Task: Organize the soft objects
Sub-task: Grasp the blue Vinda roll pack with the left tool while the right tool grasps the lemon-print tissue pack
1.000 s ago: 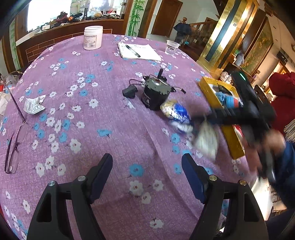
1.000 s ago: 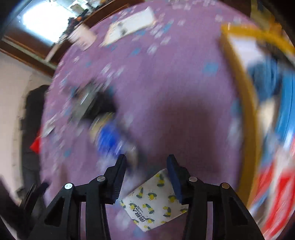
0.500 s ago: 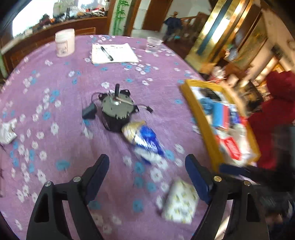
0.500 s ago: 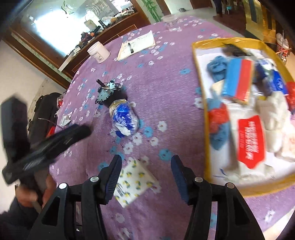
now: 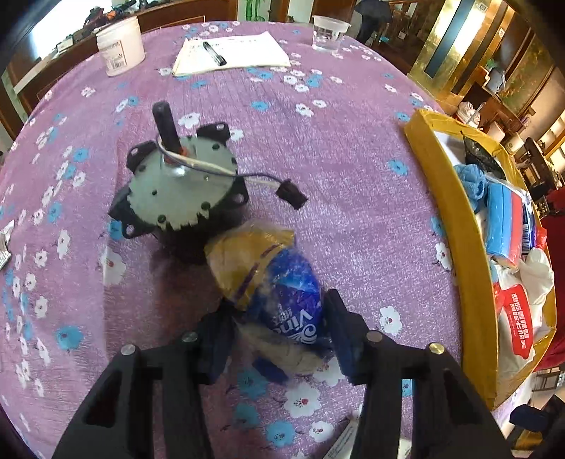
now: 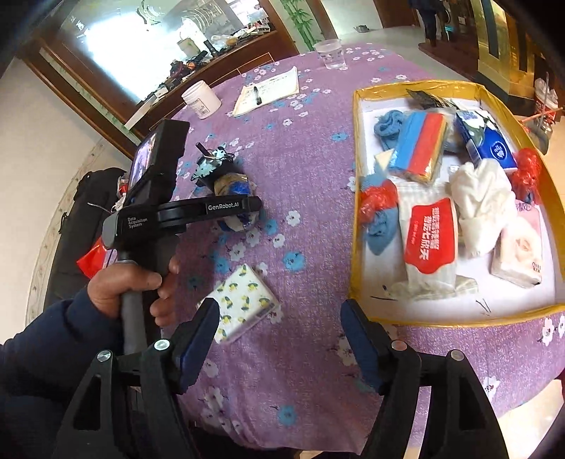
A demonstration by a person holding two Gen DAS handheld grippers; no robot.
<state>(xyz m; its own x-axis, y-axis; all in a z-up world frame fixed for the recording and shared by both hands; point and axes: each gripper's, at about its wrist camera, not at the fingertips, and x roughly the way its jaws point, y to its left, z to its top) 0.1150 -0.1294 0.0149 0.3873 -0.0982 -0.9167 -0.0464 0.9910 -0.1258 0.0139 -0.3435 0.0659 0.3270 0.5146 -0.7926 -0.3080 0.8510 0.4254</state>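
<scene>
A soft blue and yellow plastic-wrapped tissue pack [image 5: 279,300] lies on the purple flowered tablecloth against a black motor [image 5: 180,197]. My left gripper [image 5: 279,332] has its jaws around the pack's near end, one finger on each side, close to it or touching. A small lemon-print tissue pack [image 6: 240,307] lies on the cloth just beyond my right gripper [image 6: 279,332], which is open and empty. A yellow-rimmed tray [image 6: 353,212] on the right holds several soft packs, cloths and socks.
At the far side of the table stand a white jar [image 5: 120,46], a notepad with a pen [image 5: 229,53] and a clear plastic cup [image 5: 326,33]. The tray's rim [image 5: 455,226] is right of the left gripper. The table edge is near the right gripper.
My left gripper has moved forward over the table and narrowed around the blue and yellow pack. My right gripper has let go of the lemon-print pack, opened wider and pulled back.
</scene>
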